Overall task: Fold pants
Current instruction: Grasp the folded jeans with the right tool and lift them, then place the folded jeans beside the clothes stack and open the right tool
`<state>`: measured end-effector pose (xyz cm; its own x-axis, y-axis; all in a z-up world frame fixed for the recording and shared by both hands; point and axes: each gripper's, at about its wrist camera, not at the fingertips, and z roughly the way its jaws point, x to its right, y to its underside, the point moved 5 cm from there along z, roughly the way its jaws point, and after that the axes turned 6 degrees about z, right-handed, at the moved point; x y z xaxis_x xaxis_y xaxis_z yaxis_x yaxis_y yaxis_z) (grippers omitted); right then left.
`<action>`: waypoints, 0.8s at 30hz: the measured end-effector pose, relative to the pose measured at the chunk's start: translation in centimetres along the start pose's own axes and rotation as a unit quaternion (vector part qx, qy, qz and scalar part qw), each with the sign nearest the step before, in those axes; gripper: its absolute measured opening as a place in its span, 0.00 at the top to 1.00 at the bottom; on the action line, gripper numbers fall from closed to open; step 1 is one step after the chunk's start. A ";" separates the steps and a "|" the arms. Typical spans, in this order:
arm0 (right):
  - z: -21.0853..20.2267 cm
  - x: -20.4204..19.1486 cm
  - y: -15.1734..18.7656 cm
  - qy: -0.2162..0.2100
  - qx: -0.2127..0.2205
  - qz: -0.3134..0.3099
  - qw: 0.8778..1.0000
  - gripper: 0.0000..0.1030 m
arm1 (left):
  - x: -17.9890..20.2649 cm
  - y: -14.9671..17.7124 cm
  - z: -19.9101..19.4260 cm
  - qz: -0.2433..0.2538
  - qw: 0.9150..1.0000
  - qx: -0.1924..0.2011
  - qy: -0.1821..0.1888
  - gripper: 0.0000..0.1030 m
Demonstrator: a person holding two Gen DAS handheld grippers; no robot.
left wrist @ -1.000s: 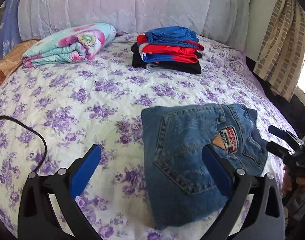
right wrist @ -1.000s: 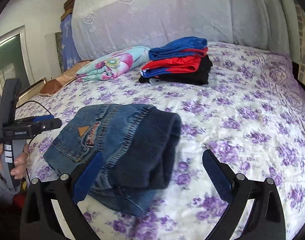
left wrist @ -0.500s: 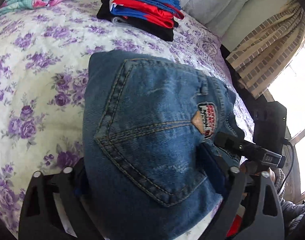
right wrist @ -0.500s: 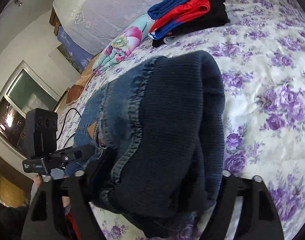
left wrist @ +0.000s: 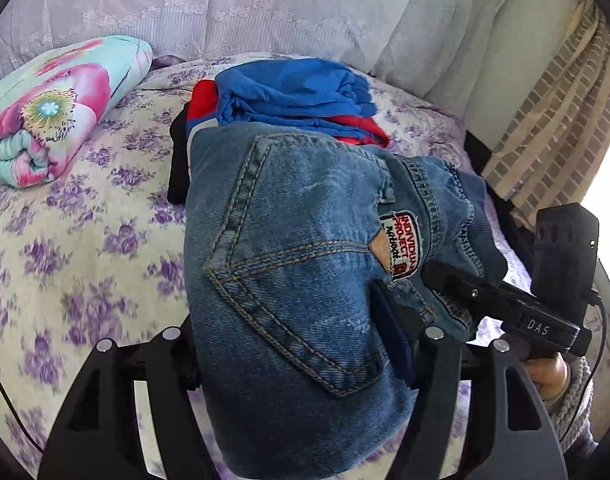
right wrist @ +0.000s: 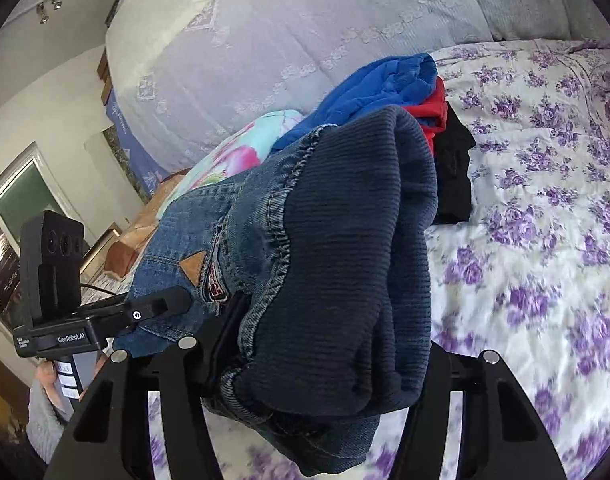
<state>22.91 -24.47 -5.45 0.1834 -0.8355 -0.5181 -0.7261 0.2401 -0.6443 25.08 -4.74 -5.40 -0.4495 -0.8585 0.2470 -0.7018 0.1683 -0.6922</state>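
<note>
1. Denim: the folded jeans [left wrist: 289, 280] are already a compact bundle, back pocket and brand patch facing up. Folding itself looks done.
2. Left gripper [left wrist: 301, 364]: jaws have just been closing, and the bundle sits between them. The right-hand blue pad presses into the denim beside the patch; the other pad is hidden under the cloth. Reads as clamped on the jeans.
3. Right gripper [right wrist: 317, 364]: jaws have also just been closing, around the ribbed navy waistband end of the same bundle. Both pads are buried in fabric, so I judge it gripping, not loose.
4. Position: the bundle fills the gap between each pair of jaws and droops below them. It looks lifted off the floral bedsheet [left wrist: 65, 264], though contact underneath is hidden.
5. Ahead of both jaws, past the bundle's far edge: the stack of folded clothes [left wrist: 293, 96], blue on top, red and black below. The jeans overlap it in both views; touching or not, cannot tell.
6. Left of the left jaws, well apart: a rolled floral quilt [left wrist: 53, 116]. Not involved.
7. Remaining, my read: carry the bundle forward over the stack, set it on top squarely, release both grips, and back out without dragging the fold open.
8. Risk: the drooping lower layers could unfold on release.
</note>
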 end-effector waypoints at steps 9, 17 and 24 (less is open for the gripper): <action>9.7 6.7 -0.3 0.000 -0.044 0.074 0.996 0.26 | -6.3 0.9 10.3 -0.042 0.999 -0.009 -0.020 0.04; 7.4 5.4 -0.5 0.054 -0.016 0.040 0.998 0.16 | -4.2 0.9 6.2 0.030 0.990 0.037 -0.134 0.04; -0.9 -0.5 0.3 0.173 0.121 -0.049 0.976 0.04 | 0.9 0.3 -1.1 0.107 0.935 0.112 -0.319 0.04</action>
<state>22.01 -24.41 -4.88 -0.0213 -0.9672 -0.2530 -0.5315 0.2253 -0.8166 23.90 -4.89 -4.64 -0.0943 -0.9433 -0.3182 -0.4678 0.3242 -0.8222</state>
